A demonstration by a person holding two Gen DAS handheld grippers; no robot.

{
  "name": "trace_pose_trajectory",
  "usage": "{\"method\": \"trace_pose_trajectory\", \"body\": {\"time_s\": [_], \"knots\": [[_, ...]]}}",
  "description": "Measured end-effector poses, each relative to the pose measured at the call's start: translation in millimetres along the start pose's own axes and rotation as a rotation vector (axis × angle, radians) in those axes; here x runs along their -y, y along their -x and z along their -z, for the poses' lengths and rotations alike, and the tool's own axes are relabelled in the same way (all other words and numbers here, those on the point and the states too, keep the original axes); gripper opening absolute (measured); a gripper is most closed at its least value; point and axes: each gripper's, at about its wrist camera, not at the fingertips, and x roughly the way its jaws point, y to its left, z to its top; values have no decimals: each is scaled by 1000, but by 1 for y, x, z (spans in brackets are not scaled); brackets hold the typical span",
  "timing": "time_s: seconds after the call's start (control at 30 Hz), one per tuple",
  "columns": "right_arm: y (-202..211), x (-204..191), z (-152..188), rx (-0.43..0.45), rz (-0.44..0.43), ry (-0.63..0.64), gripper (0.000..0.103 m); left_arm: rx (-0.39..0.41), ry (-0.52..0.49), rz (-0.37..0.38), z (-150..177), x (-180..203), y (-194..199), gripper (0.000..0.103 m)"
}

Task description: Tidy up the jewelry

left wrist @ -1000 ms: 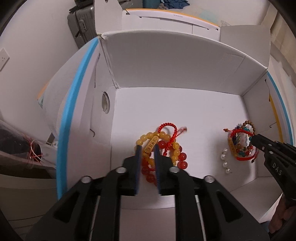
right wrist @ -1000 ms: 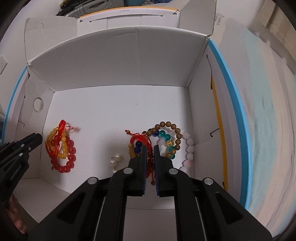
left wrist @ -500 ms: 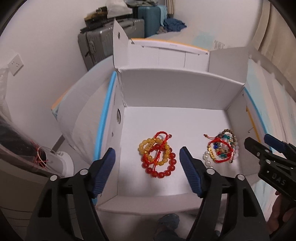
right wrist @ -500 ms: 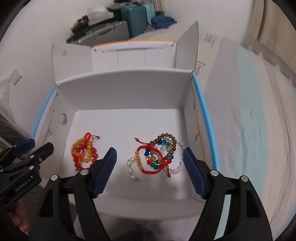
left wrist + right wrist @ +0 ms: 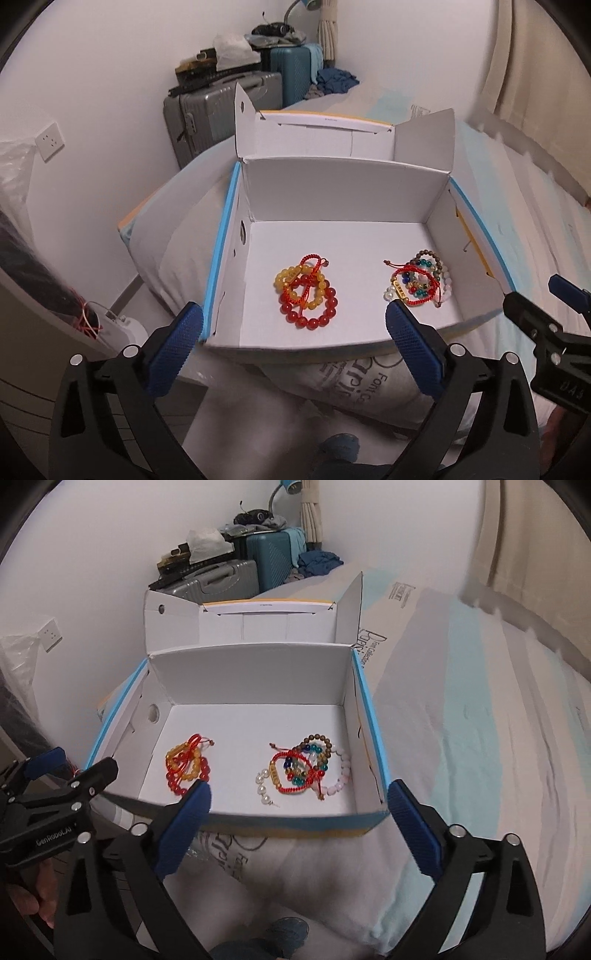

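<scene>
An open white cardboard box (image 5: 332, 184) (image 5: 251, 675) with blue edges lies on a bed. On its floor at the left is a pile of red and amber bead bracelets (image 5: 306, 295) (image 5: 186, 766). At the right is a pile of mixed bracelets (image 5: 419, 282) (image 5: 306, 770) with red cord, coloured, brown, pink and pearl beads. My left gripper (image 5: 295, 325) is open and empty, held back above the box's near wall. My right gripper (image 5: 299, 799) is open and empty, also behind the near wall. Each gripper shows in the other's view, the right one (image 5: 532, 306) and the left one (image 5: 70, 771).
The box's lid flaps (image 5: 314, 133) stand up at the back. Suitcases (image 5: 221, 107) with clutter on top stand against the far wall. The bed's striped sheet (image 5: 480, 720) spreads to the right. A printed pillow (image 5: 351, 384) lies under the box's near edge.
Both grippers opened wide, let go of the bracelet piles and pulled back and up out of the box. The two piles stay on the box floor.
</scene>
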Motion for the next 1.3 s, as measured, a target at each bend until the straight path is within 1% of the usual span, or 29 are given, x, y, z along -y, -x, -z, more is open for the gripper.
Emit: {"method": "trace_pose_trajectory", "body": {"time_s": [0.2, 0.47, 0.53, 0.87, 1.03, 1.17, 1.3], "knots": [[11, -1, 19, 34, 11, -5, 95, 33, -24, -6, 20, 2, 11, 97], [15, 1, 32, 36, 14, -16, 95, 46, -23, -5, 37, 3, 15, 97], [15, 1, 34, 33, 14, -12, 95, 39, -27, 4, 38, 2, 14, 97], [13, 2, 36, 29, 7, -19, 95, 27, -7, -23, 39, -1, 10, 97], [12, 2, 36, 29, 10, -17, 95, 7, 39, 37, 36, -4, 9, 97], [12, 3, 36, 30, 8, -17, 95, 27, 18, 1, 36, 1, 10, 97], [12, 4, 37, 26, 8, -19, 95, 30, 30, 29, 36, 1, 11, 97]]}}
